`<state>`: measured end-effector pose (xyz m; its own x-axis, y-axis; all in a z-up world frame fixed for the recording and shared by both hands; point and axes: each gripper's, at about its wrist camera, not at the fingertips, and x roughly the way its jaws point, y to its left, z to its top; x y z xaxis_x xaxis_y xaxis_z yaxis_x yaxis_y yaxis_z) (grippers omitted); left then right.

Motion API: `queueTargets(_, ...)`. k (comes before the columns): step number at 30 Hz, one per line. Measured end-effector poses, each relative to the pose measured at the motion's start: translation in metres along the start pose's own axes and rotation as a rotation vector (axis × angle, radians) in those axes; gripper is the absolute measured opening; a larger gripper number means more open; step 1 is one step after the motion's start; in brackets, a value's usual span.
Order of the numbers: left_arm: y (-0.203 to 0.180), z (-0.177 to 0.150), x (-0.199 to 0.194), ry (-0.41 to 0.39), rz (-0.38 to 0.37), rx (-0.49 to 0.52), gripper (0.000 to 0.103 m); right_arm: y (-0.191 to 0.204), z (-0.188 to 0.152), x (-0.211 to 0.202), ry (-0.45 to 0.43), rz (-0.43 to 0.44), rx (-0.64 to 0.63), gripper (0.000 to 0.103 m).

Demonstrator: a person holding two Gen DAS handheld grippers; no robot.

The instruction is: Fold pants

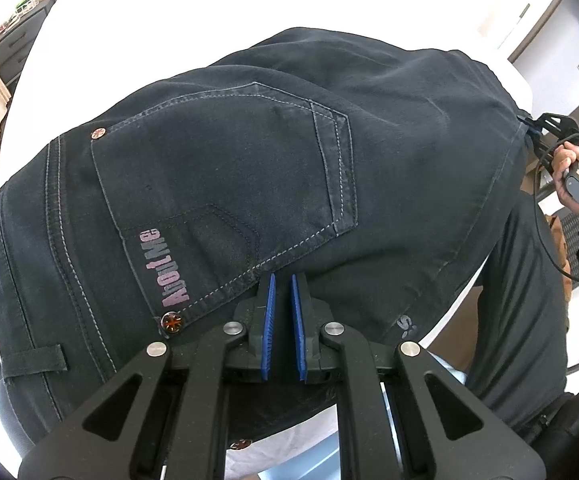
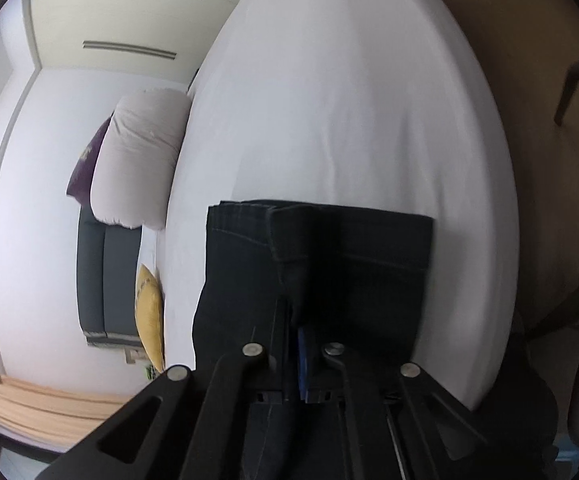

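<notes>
A bed (image 2: 349, 92) with a plain white sheet carries everything. Dark pants (image 1: 229, 168) lie on it, folded lengthwise, the back pocket (image 1: 225, 184) with pink lettering facing up. In the right wrist view the leg ends (image 2: 317, 240) are stacked flat on the sheet, hems lined up, near the bed's edge. A pale pillow (image 2: 141, 160) lies at the head end, a purple cushion (image 2: 87, 168) just behind it. A yellow cushion (image 2: 150, 316) rests against the bed's side.
</notes>
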<state>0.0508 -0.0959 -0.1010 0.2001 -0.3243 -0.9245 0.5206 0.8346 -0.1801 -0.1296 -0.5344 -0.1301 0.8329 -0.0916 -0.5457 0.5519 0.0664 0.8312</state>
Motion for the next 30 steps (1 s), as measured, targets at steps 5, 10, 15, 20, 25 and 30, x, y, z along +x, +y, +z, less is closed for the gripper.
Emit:
queueTargets(5,0.003,0.001,-0.001,0.008,-0.016,0.013,0.009,-0.004,-0.006,-0.025,-0.037,-0.001,0.004,0.004)
queueTargets(10,0.003,0.004,-0.002,0.022,-0.017,0.047,0.009,-0.012,-0.001,-0.037,-0.05,-0.002,0.036,0.004)
queueTargets(15,0.007,0.001,-0.005,0.037,-0.026,0.077,0.009,-0.016,0.013,-0.042,-0.073,-0.016,0.073,0.004)
queueTargets(20,0.013,-0.002,-0.009,0.045,-0.026,0.086,0.009,-0.008,0.016,-0.035,-0.065,-0.069,0.03,0.004)
queueTargets(25,0.021,-0.008,-0.016,0.044,-0.016,0.081,0.009,-0.018,0.018,-0.021,-0.046,-0.108,0.045,0.004)
queueTargets(30,0.031,-0.016,-0.019,0.031,-0.027,0.068,0.009,-0.003,0.022,-0.013,-0.02,-0.186,-0.074,0.004)
